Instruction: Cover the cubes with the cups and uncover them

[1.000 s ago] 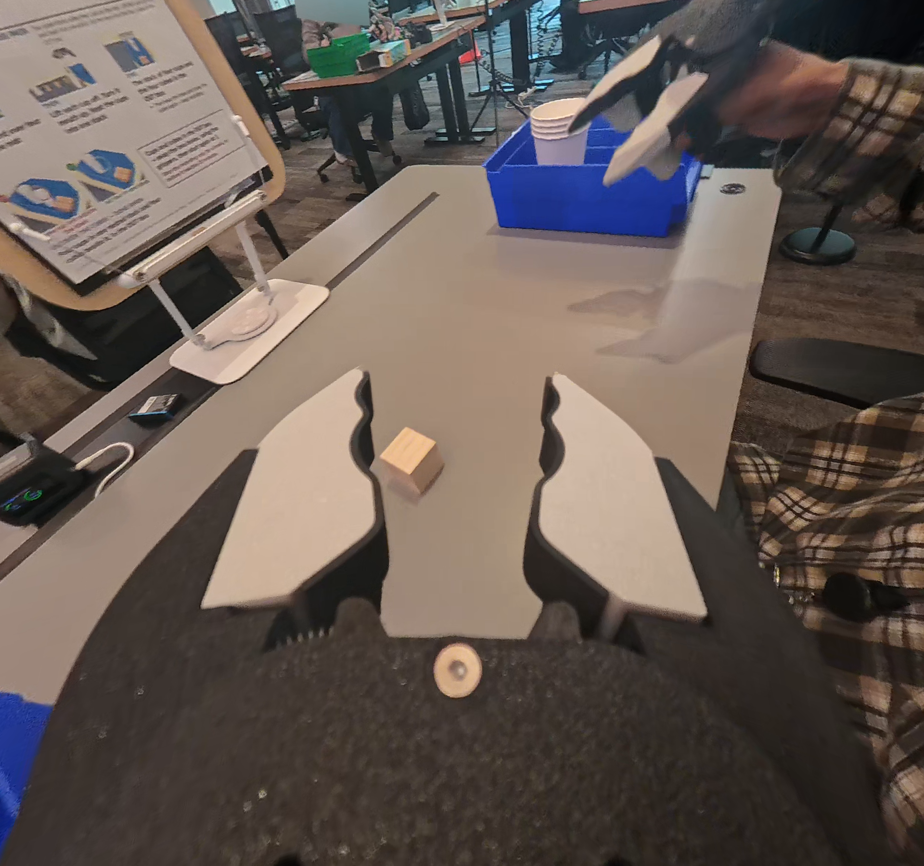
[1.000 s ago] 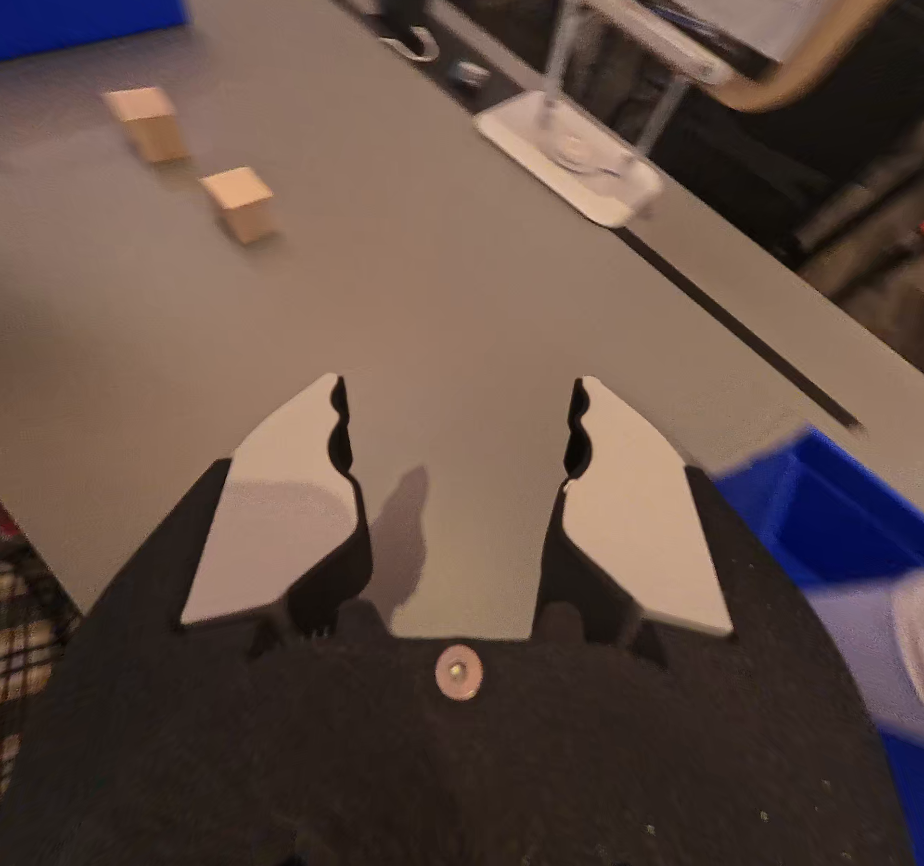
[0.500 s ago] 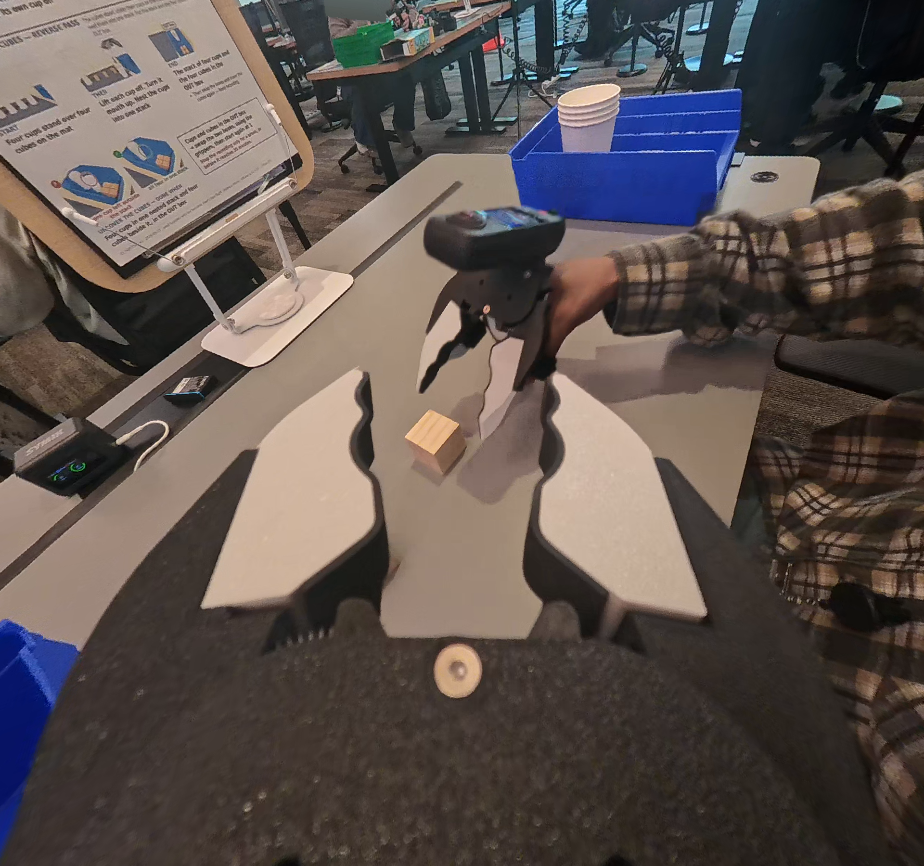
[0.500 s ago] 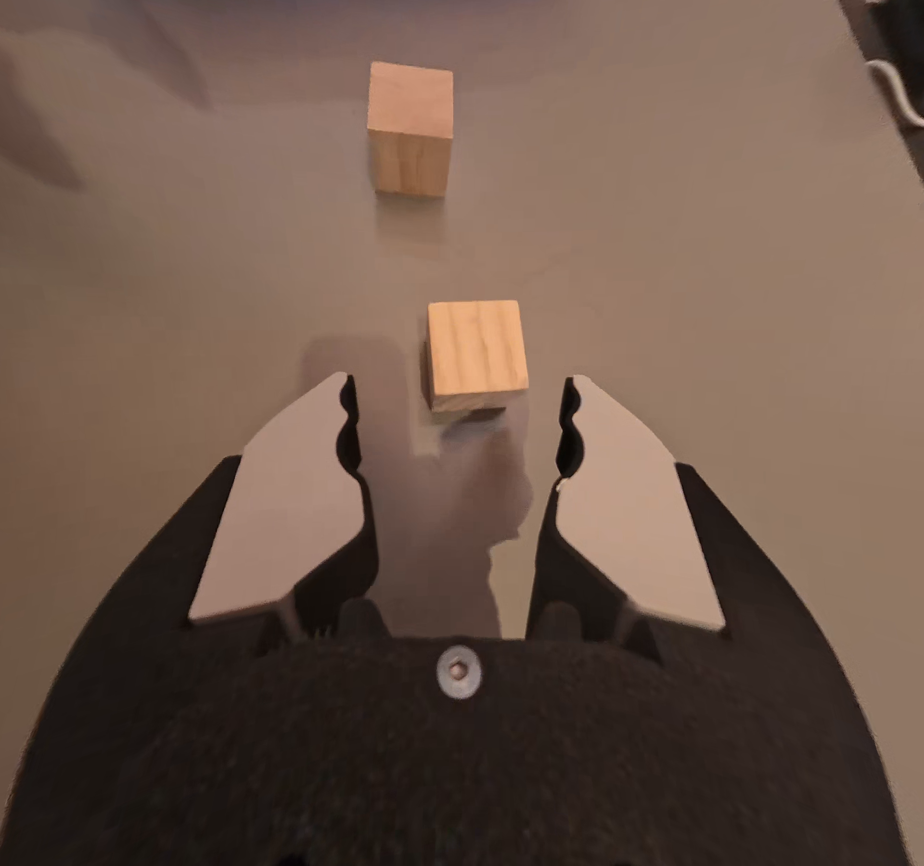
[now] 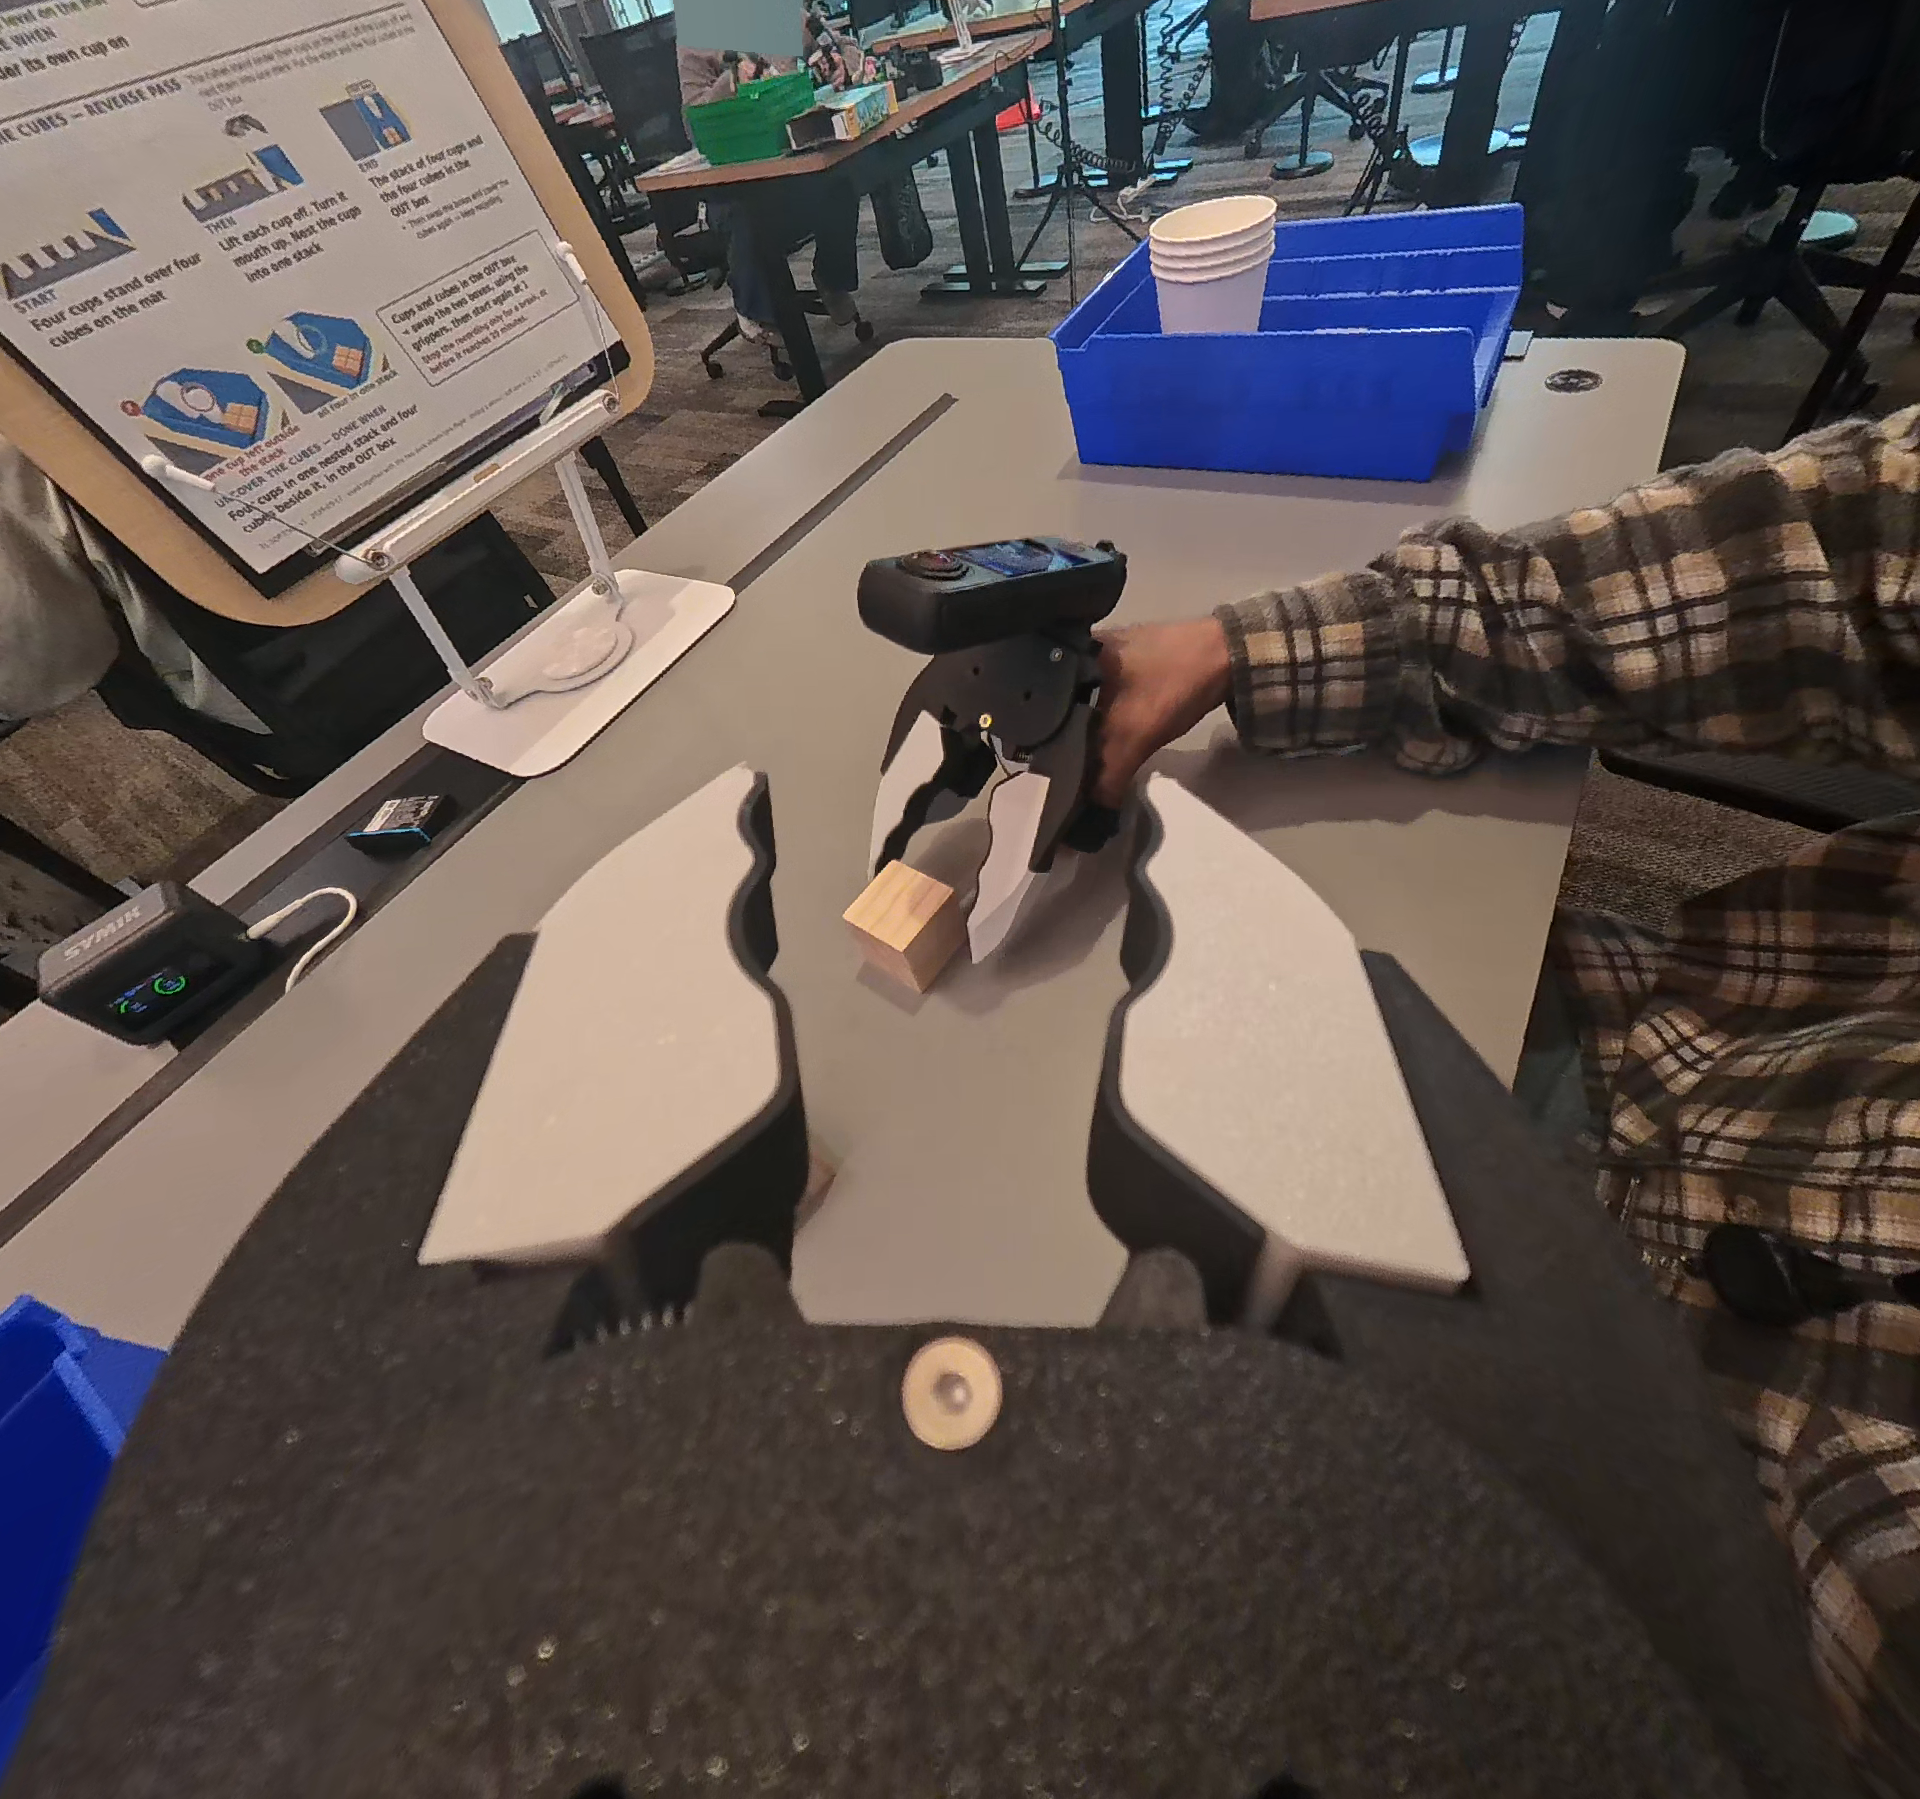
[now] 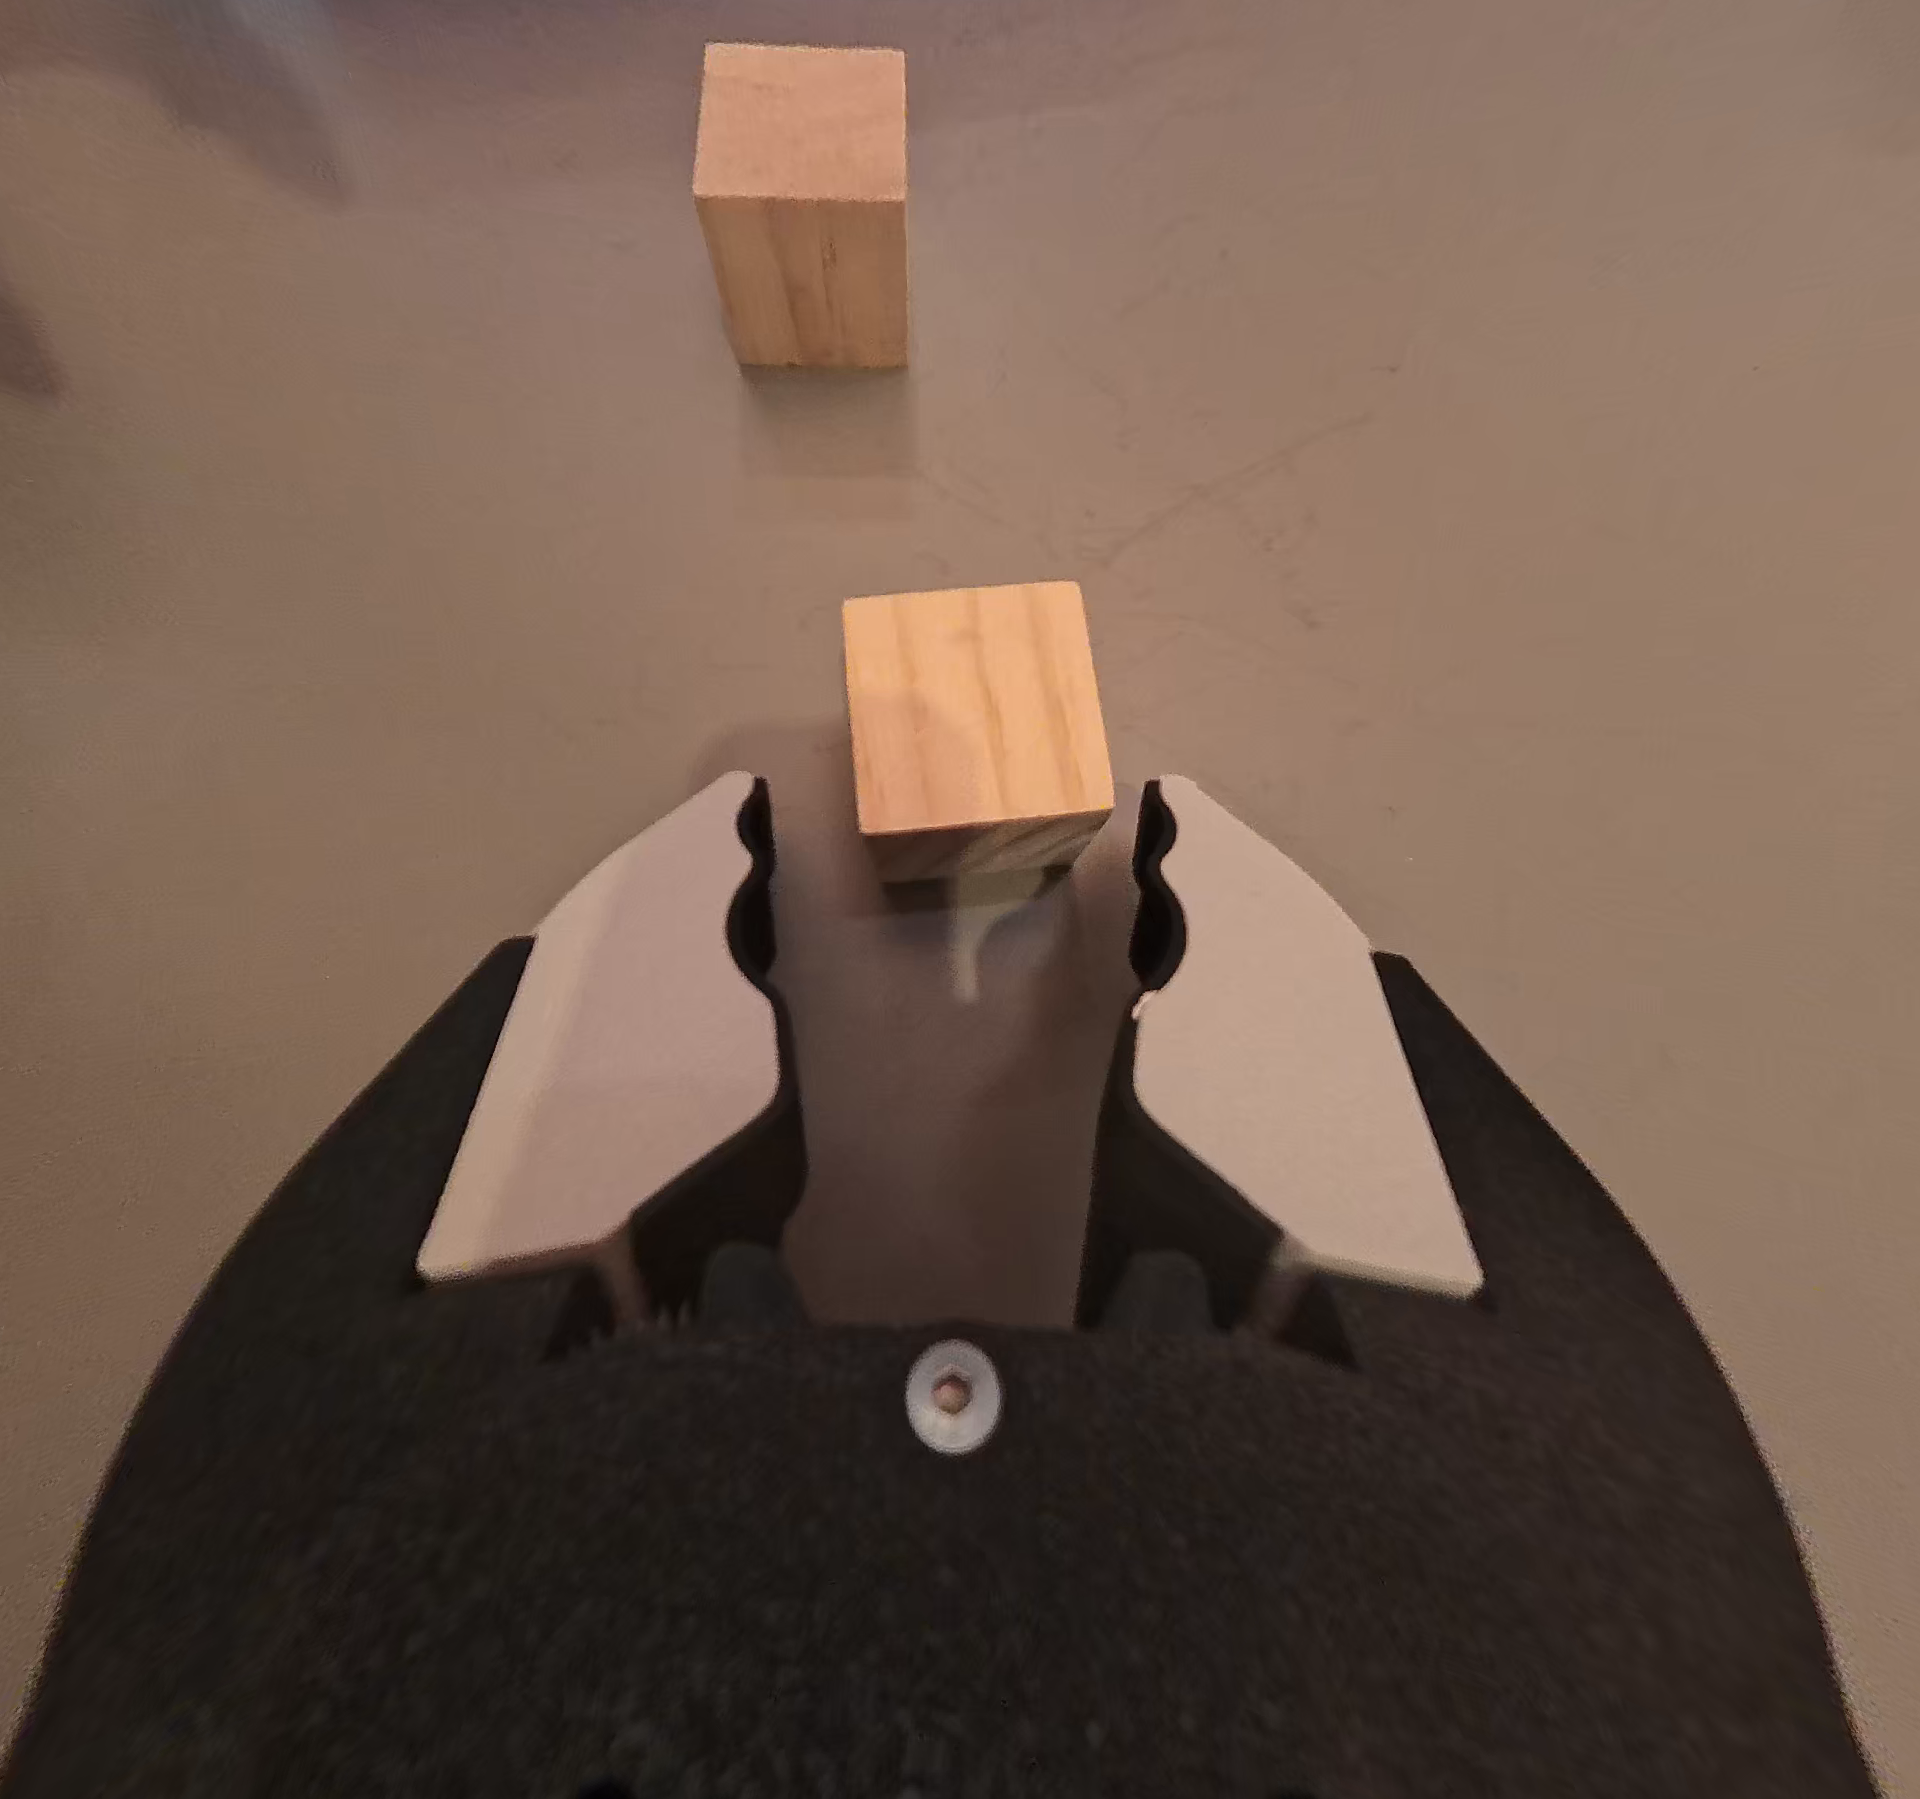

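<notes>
A wooden cube [image 5: 902, 926] sits on the grey table [image 5: 1299, 544]. My right gripper [image 5: 930, 902] is open, pointing down, with its fingertips on either side of that cube. In the right wrist view my right gripper [image 6: 954, 793] has this cube [image 6: 977, 710] just ahead of its open jaws, and a second cube [image 6: 800, 201] lies farther on. My left gripper [image 5: 951, 793] is open and empty, hovering short of the cube. Part of the second cube [image 5: 821, 1183] peeks out beside the left finger. A stack of white paper cups [image 5: 1214, 263] stands in the blue bin [image 5: 1268, 399] at the far end.
An instruction board [image 5: 260, 222] on a white stand [image 5: 582, 669] stands at the left. A power pack with a cable [image 5: 135, 960] and a small black device [image 5: 400, 819] lie in the table's slot. Another blue bin's corner [image 5: 42, 1437] shows at lower left. A plaid sleeve [image 5: 1558, 627] reaches in from the right.
My right gripper swung from near the far bin back over the table and came down around the nearer cube. My left gripper drew back a little and stayed open.
</notes>
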The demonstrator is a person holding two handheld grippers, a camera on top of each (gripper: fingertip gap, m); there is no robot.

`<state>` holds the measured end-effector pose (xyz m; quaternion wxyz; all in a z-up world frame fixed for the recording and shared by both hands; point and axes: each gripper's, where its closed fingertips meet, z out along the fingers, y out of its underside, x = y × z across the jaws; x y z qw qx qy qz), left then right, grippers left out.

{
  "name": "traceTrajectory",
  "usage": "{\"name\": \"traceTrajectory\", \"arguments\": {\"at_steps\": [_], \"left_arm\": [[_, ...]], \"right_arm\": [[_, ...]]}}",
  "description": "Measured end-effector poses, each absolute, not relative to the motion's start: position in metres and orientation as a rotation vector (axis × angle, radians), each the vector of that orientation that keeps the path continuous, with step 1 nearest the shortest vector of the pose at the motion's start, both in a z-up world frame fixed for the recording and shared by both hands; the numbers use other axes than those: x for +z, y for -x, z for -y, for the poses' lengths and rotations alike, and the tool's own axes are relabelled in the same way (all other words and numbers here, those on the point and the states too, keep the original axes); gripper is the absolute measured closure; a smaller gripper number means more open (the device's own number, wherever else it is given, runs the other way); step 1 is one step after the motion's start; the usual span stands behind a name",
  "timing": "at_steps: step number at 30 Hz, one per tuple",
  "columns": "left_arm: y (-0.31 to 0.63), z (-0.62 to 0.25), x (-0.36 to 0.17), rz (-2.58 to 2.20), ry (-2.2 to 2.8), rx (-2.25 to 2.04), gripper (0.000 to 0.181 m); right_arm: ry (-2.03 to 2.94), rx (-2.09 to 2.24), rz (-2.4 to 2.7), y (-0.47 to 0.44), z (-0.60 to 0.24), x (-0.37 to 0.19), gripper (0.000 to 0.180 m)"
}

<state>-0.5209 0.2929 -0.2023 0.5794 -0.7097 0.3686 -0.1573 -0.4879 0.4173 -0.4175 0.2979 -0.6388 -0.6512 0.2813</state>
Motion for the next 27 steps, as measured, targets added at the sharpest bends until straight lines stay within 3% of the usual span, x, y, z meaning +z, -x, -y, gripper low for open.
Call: {"name": "traceTrajectory", "arguments": {"at_steps": [5, 8, 15, 20, 27], "left_arm": [[0.519, -0.292, -0.202, -0.868, 1.655, -0.365, 0.117], [0.517, -0.292, -0.202, -0.872, 1.655, -0.368, 0.117], [0.515, -0.289, -0.201, -0.882, 1.647, -0.362, 0.117], [0.514, -0.287, -0.199, -0.881, 1.636, -0.374, 0.117], [0.499, -0.289, -0.208, -0.926, 1.654, -0.379, 0.117]], "right_arm": [[1.721, 0.756, 1.741, 0.489, -0.417, -0.422, 0.119], [1.746, 0.745, 1.753, 0.490, -0.419, -0.426, 0.135], [1.790, 0.695, 1.594, 0.466, -0.429, -0.392, 0.135], [1.839, 0.465, 1.385, 0.362, -0.443, -0.325, 0.136], [2.094, 0.038, 0.928, 0.128, -0.454, -0.276, 0.136]]}}
